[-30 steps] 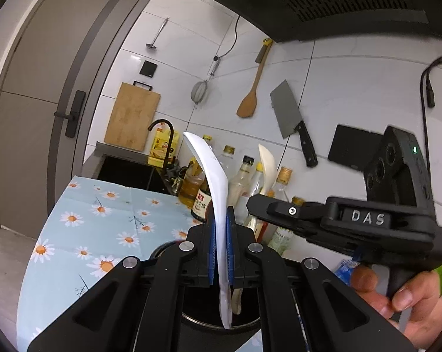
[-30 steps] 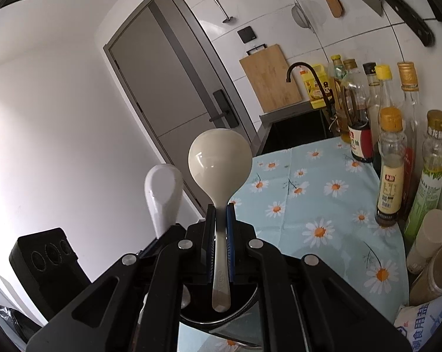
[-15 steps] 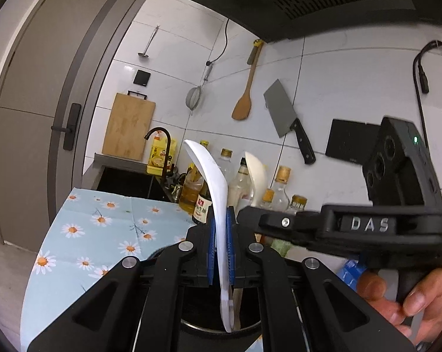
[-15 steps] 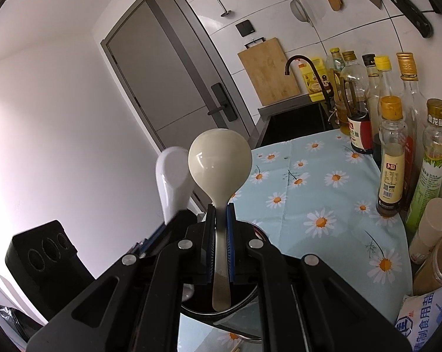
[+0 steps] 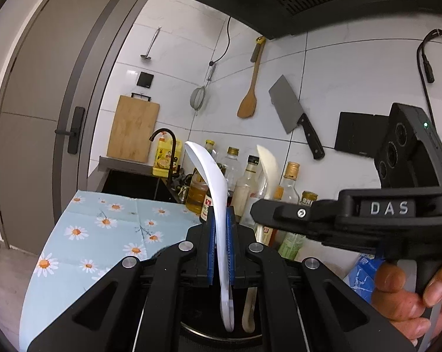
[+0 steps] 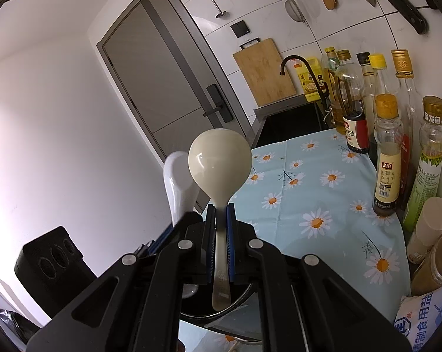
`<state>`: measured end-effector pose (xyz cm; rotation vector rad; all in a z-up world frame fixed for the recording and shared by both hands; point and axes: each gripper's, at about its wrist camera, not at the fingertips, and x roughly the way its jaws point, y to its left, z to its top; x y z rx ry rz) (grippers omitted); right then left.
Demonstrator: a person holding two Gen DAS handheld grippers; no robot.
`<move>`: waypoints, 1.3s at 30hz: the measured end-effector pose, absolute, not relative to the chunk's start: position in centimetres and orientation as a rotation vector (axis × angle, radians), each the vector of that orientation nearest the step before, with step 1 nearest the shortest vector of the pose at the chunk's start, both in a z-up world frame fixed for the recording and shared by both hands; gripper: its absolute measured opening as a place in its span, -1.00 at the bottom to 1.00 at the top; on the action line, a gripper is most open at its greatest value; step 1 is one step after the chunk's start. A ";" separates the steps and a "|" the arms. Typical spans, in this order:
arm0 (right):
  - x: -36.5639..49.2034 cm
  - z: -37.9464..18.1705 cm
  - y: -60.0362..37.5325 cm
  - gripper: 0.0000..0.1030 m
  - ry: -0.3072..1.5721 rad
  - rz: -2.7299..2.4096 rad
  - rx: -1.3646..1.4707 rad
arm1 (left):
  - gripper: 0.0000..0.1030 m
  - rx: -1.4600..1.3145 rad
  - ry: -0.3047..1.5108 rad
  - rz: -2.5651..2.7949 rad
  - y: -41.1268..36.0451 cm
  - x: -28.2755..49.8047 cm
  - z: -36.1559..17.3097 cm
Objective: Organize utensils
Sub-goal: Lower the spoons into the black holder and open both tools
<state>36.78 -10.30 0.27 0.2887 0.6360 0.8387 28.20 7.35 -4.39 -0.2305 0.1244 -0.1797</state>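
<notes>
My left gripper [image 5: 220, 236] is shut on a white spoon [image 5: 213, 182], held upright with its bowl up and its handle end inside a round metal holder [image 5: 221, 333] below. My right gripper [image 6: 220, 228] is shut on a cream spoon [image 6: 220, 161], also upright, its handle end inside the same holder [image 6: 238, 302]. The cream spoon also shows in the left wrist view [image 5: 267, 167], and the white spoon in the right wrist view [image 6: 178, 182]. The two grippers sit close side by side over the holder.
A daisy-print cloth [image 6: 315, 193] covers the counter. Several oil and sauce bottles [image 6: 388, 152] stand along the tiled wall. A black sink with a faucet [image 5: 165, 146] lies beyond. A cleaver [image 5: 294, 114], wooden spatula [image 5: 249, 99] and strainer hang on the wall. A salt bag [image 6: 426, 316] lies at the right.
Both grippers have risen a little with their spoons, so the handle ends sit higher in the holder. The two grippers have drawn closer together.
</notes>
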 end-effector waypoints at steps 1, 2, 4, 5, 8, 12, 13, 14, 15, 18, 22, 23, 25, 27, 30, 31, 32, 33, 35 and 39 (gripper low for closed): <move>36.8 0.2 -10.3 -0.83 0.638 0.839 0.287 | -0.89 -0.230 0.125 -0.176 7.3 28.2 -4.5; 36.9 0.1 -10.3 -0.83 0.641 0.837 0.285 | -0.89 -0.228 0.127 -0.172 7.3 28.1 -4.5; 37.0 0.0 -10.3 -0.83 0.650 0.836 0.288 | -0.89 -0.224 0.136 -0.168 7.3 28.1 -4.7; 37.0 -0.1 -10.2 -0.83 0.655 0.836 0.290 | -0.89 -0.225 0.142 -0.165 7.4 28.2 -4.9; 36.9 -0.3 -10.1 -0.82 0.666 0.840 0.281 | -0.89 -0.228 0.151 -0.158 7.5 28.2 -5.1; 36.8 -0.4 -10.1 -0.32 0.682 0.851 0.283 | -0.68 -0.231 0.160 -0.155 7.5 27.9 -5.0; 36.7 -0.4 -10.2 -0.25 0.679 0.847 0.289 | -0.47 -0.232 0.163 -0.154 7.4 27.8 -4.9; 36.6 -0.3 -10.4 -0.24 0.675 0.844 0.294 | -0.41 -0.235 0.166 -0.156 7.4 27.6 -4.9; 36.5 -0.3 -10.5 -0.24 0.675 0.842 0.297 | -0.37 -0.239 0.173 -0.153 7.3 27.5 -4.8; 36.4 -0.1 -11.1 -0.24 0.674 0.839 0.311 | -0.37 -0.241 0.178 -0.152 7.3 27.2 -4.6; 36.5 0.0 -11.8 -0.24 0.680 0.837 0.343 | -0.37 -0.248 0.168 -0.145 7.4 26.4 -4.1; 36.5 0.0 -12.0 -0.24 0.681 0.837 0.351 | -0.37 -0.249 0.165 -0.144 7.4 26.2 -4.0; 36.3 0.2 -12.3 -0.24 0.679 0.839 0.361 | -0.37 -0.249 0.161 -0.138 7.5 25.8 -3.7; 36.0 0.4 -12.6 -0.24 0.680 0.841 0.367 | -0.37 -0.249 0.161 -0.133 7.5 25.4 -3.4; 35.5 0.6 -13.1 -0.24 0.675 0.841 0.366 | -0.30 -0.251 0.164 -0.125 7.7 24.6 -2.9; 35.2 0.7 -13.2 -0.24 0.674 0.841 0.366 | -0.19 -0.252 0.162 -0.121 7.8 24.1 -2.7; 34.9 0.8 -13.4 -0.24 0.674 0.841 0.365 | -0.16 -0.252 0.159 -0.118 7.9 23.7 -2.4; 34.7 0.9 -13.6 -0.24 0.672 0.841 0.363 | -0.16 -0.247 0.157 -0.117 7.9 23.2 -2.1; 34.0 1.3 -14.1 -0.24 0.667 0.842 0.358 | -0.16 -0.234 0.156 -0.114 8.0 22.3 -1.5; 32.6 1.9 -15.1 -0.24 0.672 0.834 0.354 | -0.16 -0.223 0.182 -0.098 8.7 20.1 -0.4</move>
